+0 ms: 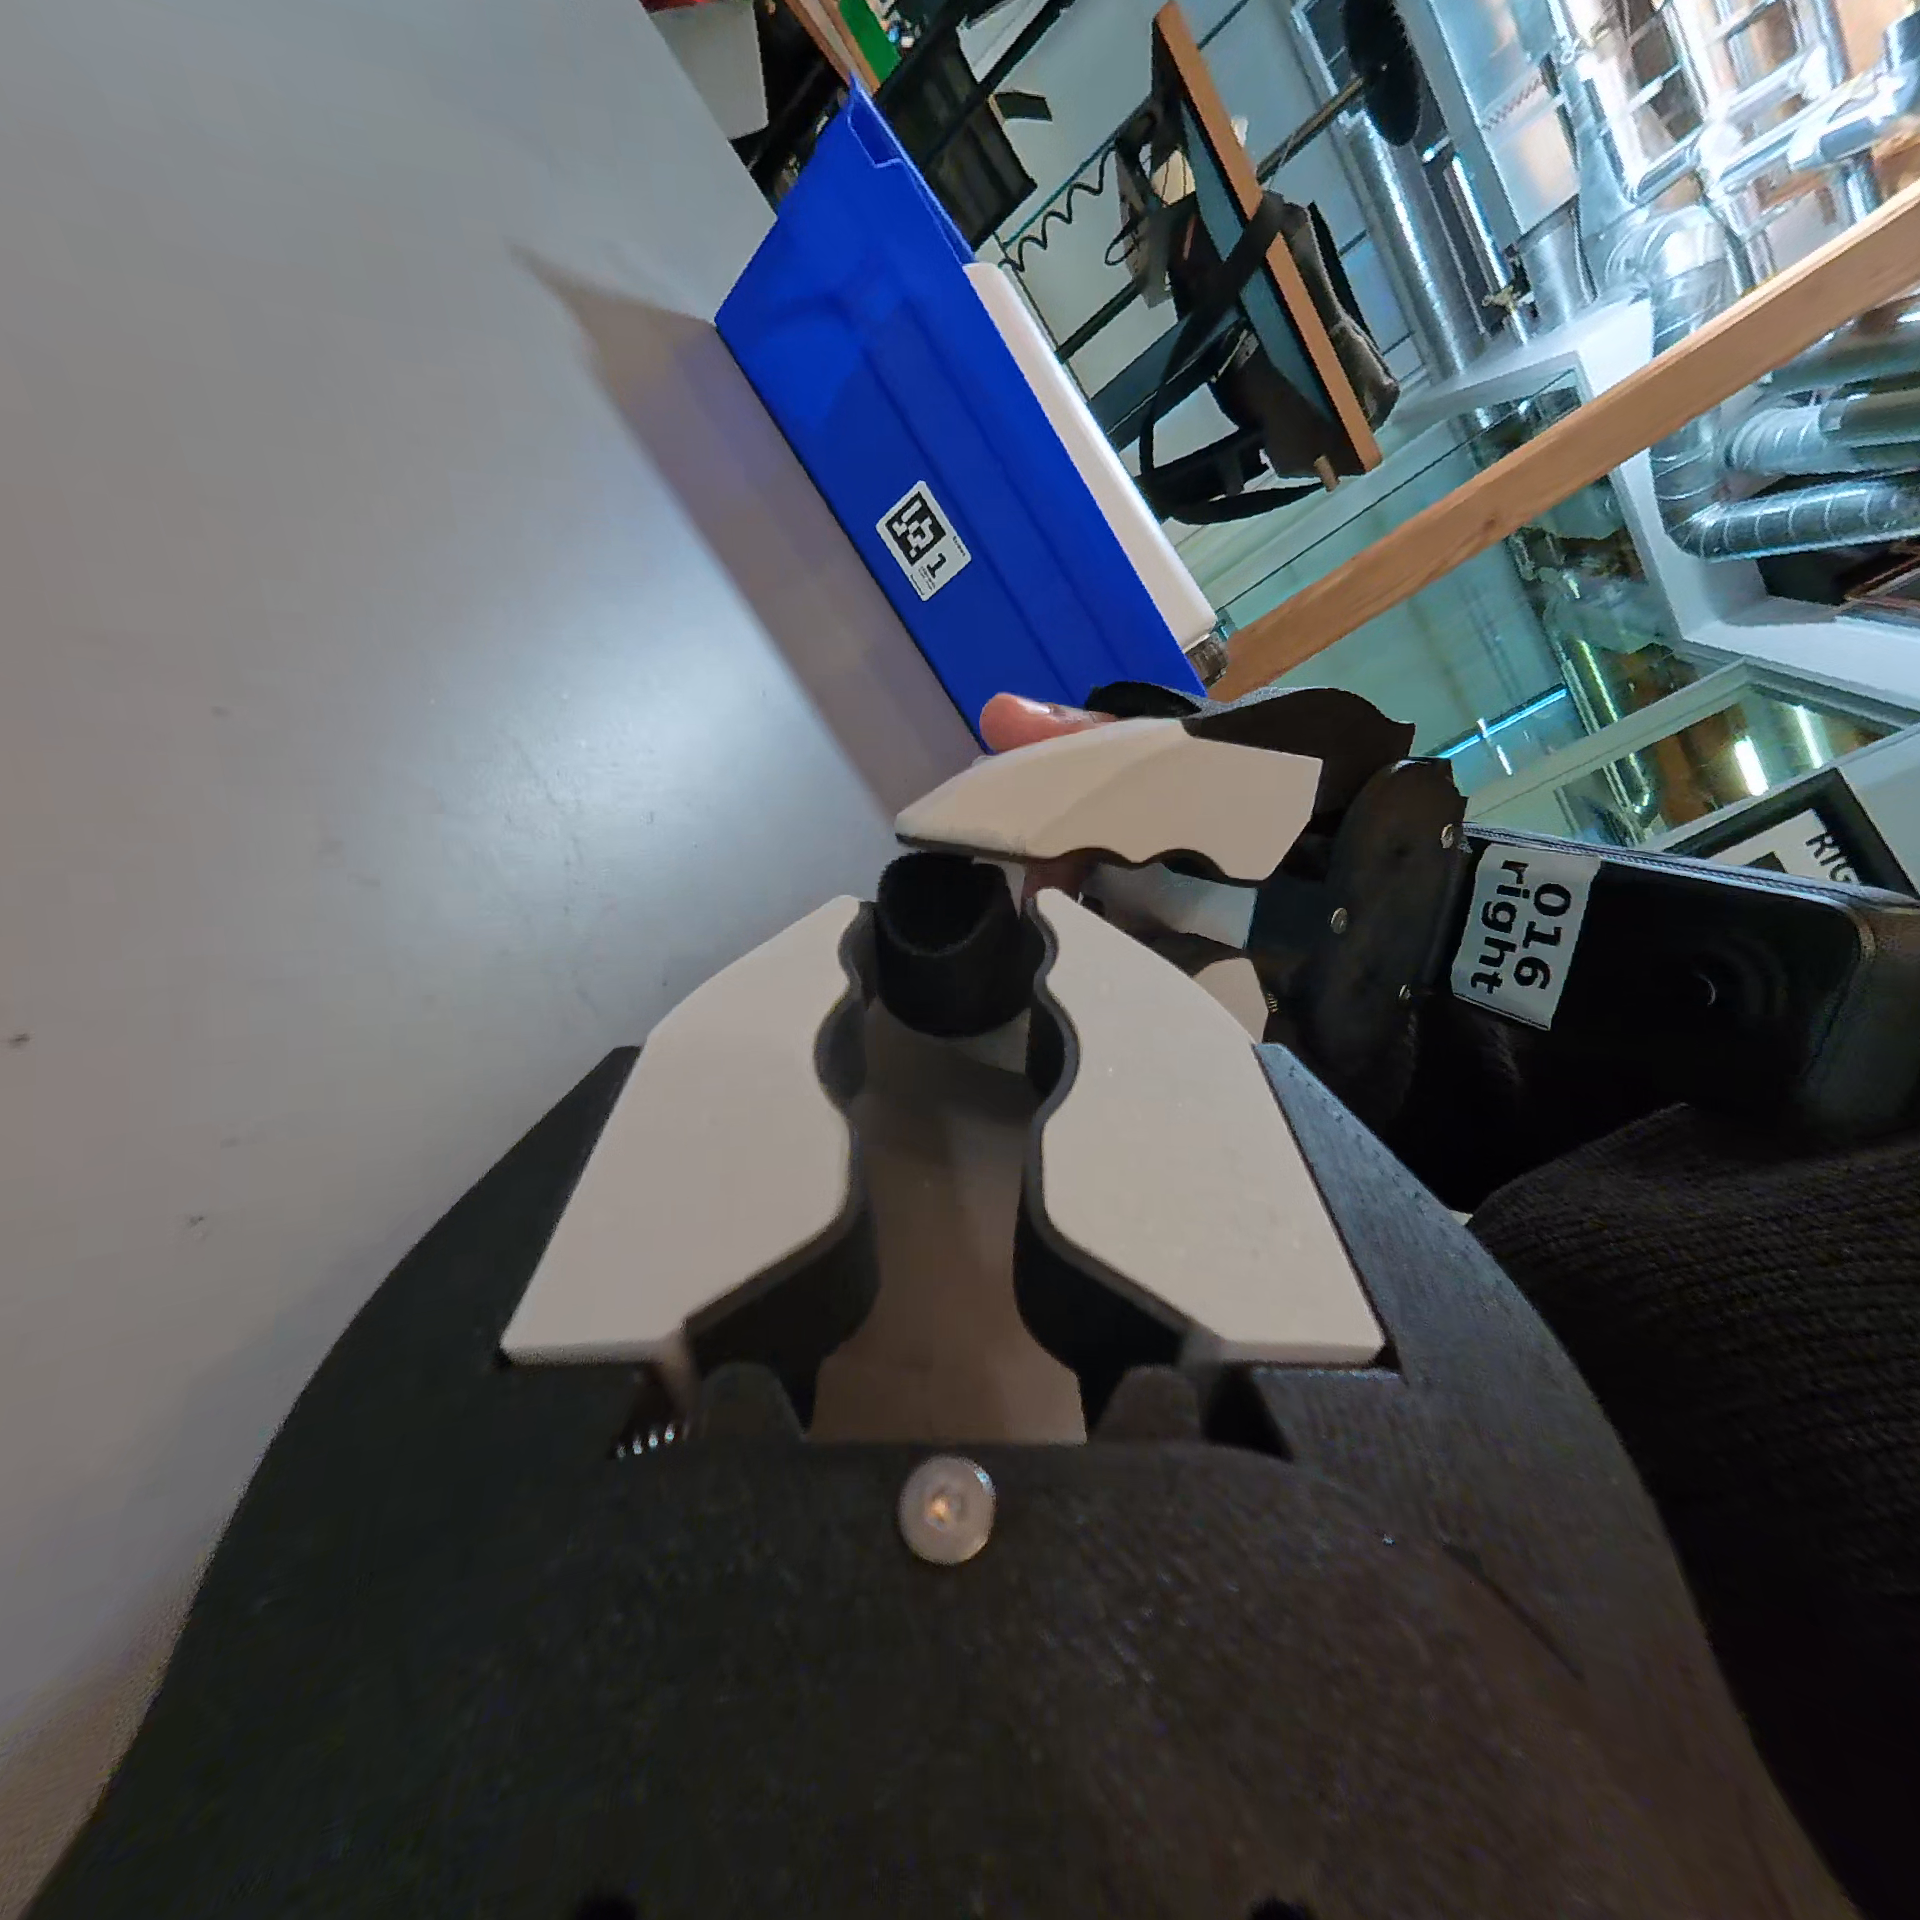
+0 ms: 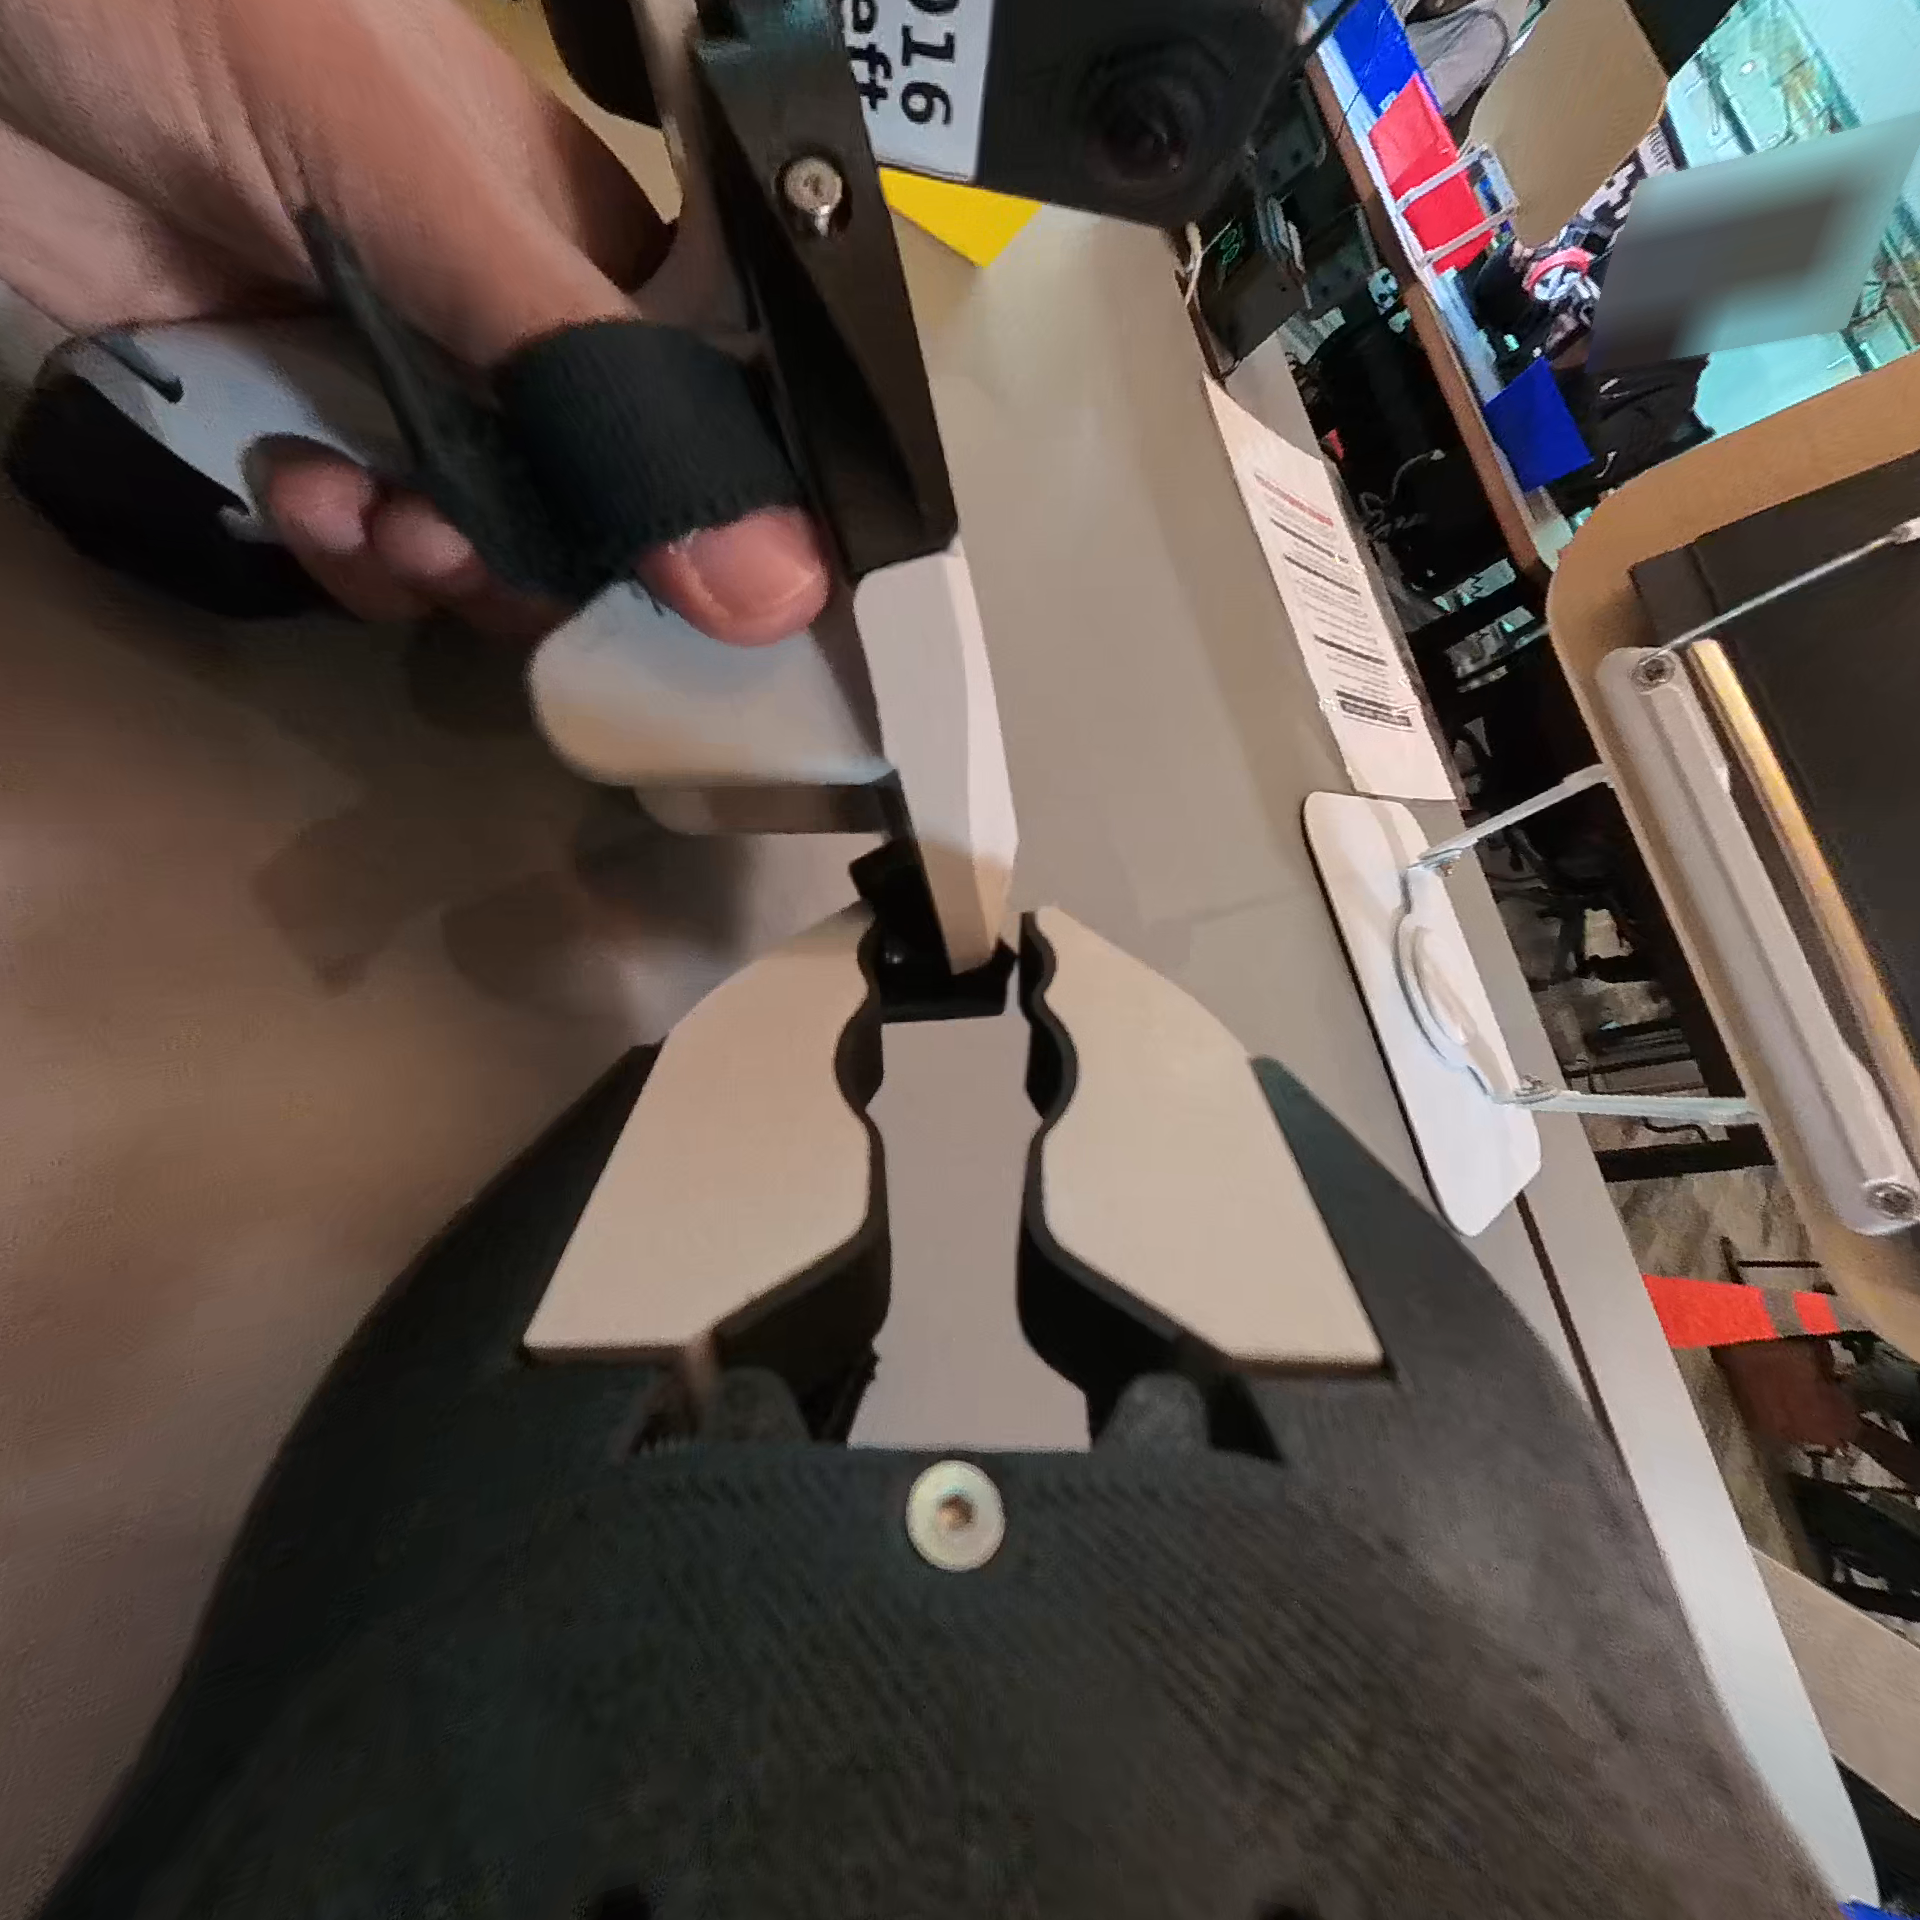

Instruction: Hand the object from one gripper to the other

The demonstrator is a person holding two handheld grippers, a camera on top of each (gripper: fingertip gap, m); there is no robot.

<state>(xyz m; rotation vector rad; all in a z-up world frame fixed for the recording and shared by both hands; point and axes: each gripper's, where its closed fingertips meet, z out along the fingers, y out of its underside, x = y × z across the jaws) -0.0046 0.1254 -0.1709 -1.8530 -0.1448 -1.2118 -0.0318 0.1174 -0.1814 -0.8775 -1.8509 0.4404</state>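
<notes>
Grey worktop (image 1: pixel 312 623) fills the left of the frame, blue bin (image 1: pixel 935 436) upper centre. Left tongs (image 1: pixel 951 935) clamp a small black object (image 1: pixel 940 961) at centre; right tongs (image 2: pixel 940 961) pinch its other end, crossing.

Each wrist camera sits close behind its own fingers, rolled sideways. The left view faces the blue bin (image 1: pixel 935 468) across the tabletop (image 1: pixel 312 623); the right view faces the opposite way. Both share the meeting fingertips.
</notes>
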